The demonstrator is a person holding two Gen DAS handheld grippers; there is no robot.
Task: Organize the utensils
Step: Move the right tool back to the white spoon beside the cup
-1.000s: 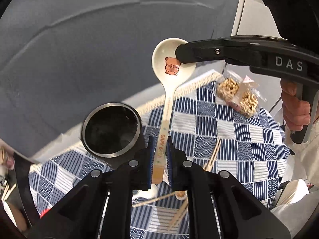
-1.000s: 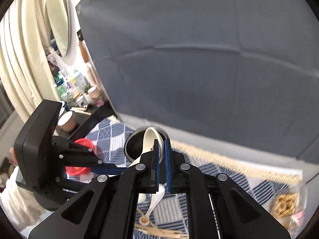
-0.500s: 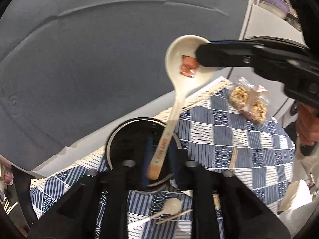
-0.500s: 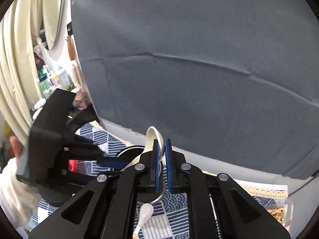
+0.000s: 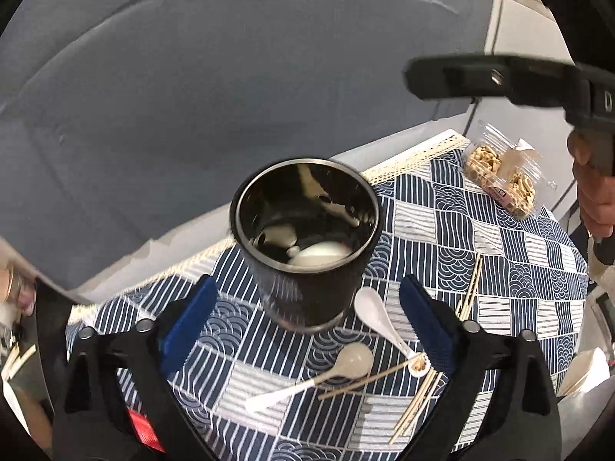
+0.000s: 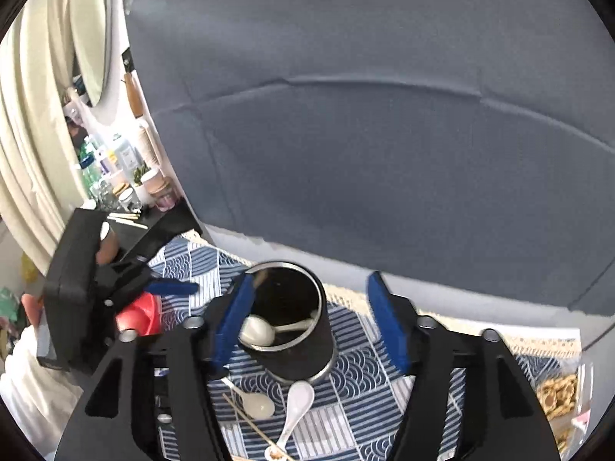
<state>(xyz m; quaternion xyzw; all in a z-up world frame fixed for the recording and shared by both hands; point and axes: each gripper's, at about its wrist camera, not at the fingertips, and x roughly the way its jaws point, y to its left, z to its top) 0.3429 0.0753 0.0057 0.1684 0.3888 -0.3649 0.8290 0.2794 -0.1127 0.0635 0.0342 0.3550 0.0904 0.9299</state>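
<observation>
A black metal cup (image 5: 305,207) stands on the blue patterned cloth (image 5: 480,238), and a white ceramic spoon (image 5: 319,253) lies inside it, bowl up against the near wall. My left gripper (image 5: 309,319) hangs just above and in front of the cup, its jaws opening wide and its blue pads (image 5: 192,319) touching nothing. My right gripper (image 6: 311,320) hovers over the same cup (image 6: 307,349) from the other side. Its jaws are opening too, and the spoon (image 6: 257,330) in the cup is free of them.
On the cloth in front of the cup lie a white spoon (image 5: 374,315), a beige spoon (image 5: 346,361) and several chopsticks (image 5: 423,395). A clear snack bag (image 5: 503,180) sits at the far right. A red object (image 6: 140,315) is at the left, and a grey backdrop (image 6: 384,153) stands behind the table.
Both grippers held the bear-printed spoon over the cup. Both jaws have opened and the spoon has dropped into the cup. Both grippers have sunk closer to it.
</observation>
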